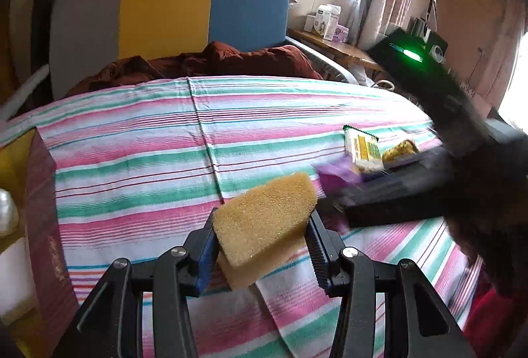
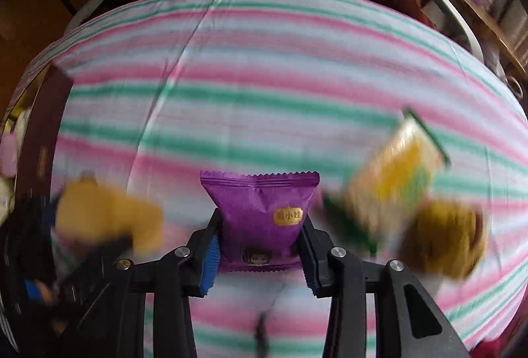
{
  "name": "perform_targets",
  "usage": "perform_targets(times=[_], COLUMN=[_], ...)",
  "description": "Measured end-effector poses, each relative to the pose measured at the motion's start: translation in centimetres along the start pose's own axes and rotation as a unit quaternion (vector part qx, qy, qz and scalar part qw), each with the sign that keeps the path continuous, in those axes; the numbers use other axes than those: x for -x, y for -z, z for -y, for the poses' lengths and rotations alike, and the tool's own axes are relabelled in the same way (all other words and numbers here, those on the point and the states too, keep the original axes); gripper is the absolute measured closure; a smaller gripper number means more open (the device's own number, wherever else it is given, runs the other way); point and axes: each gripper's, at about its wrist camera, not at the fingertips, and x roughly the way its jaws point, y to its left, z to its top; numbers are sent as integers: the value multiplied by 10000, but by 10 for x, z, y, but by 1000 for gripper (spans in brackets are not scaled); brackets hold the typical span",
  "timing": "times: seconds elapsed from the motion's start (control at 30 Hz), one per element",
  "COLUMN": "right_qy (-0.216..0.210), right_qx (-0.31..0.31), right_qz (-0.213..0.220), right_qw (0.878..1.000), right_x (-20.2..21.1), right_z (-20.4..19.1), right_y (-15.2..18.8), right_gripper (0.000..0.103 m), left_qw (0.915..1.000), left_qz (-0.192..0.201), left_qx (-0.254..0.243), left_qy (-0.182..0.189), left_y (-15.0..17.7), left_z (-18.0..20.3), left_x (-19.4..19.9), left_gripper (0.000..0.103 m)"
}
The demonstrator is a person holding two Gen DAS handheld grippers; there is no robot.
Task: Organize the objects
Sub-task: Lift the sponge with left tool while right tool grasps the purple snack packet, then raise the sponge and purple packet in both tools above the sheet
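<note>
Where the left gripper (image 1: 264, 245) fills the near foreground of its own view, its black jaws with blue ribbed pads are clamped on a yellow-tan rectangular sponge block (image 1: 264, 219), held tilted above the pink, green and white striped cloth (image 1: 138, 140) covering the bed.

Right gripper (image 2: 260, 245): jaws closed against the lower sides of a purple crinkle-edged snack packet (image 2: 260, 206) bearing a small gold label; packet upright between the pads, over the near middle of the cloth. Seen from the left wrist view, this gripper is a blurred dark mass at the cloth's right edge.

Just beyond and right of the purple packet: a yellow-and-green printed snack wrapper (image 1: 361, 150) lying on the cloth, and beside it a brown-yellow crumbly item (image 1: 399, 150), too blurred to identify further.

Left edge of the cloth: a dark maroon cardboard box (image 1: 46, 226), open at the top, contents indistinct.

Far edge of the cloth: a rumpled rust-red fabric bundle (image 1: 211, 61).

Behind it: a padded headboard in grey, yellow and blue panels (image 1: 171, 8).

Far right: a wooden side table (image 1: 333, 44) carrying small white cartons.
</note>
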Motion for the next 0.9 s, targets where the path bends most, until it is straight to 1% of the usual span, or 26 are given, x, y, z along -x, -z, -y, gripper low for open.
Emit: perform_targets(times=[0.07,0.17,0.23,0.4,0.77,0.9], right_qy=[30,174,270,299,342,301], right_qx=[-123,-57,44,123,189,106], right_qz=[46,131,201,241,247,255], right_qw=[9999,9997,9994,9992,9989,9992], right_x=[3,0,-2,-3,-7,-8], right_z=[1,-2,-6,-7,-9,-8], right_y=[10,8,6,6,5,3], right_gripper=[62,63,63,63,62,62], left_qw=[9997,9990,9987,9970,9947,9937], left_qz=[34,34,6,-60,-78,-90], left_qx=[-156,-318,-370,-552,-766,-859], left_qy=[-171,-308,-357,-542,-683,-714], left_y=[4,10,13,22,32,36], left_z=[7,18,19,25,34,36], left_x=[6,15,17,20,23,25], left_gripper=[55,55,55,55,56,56])
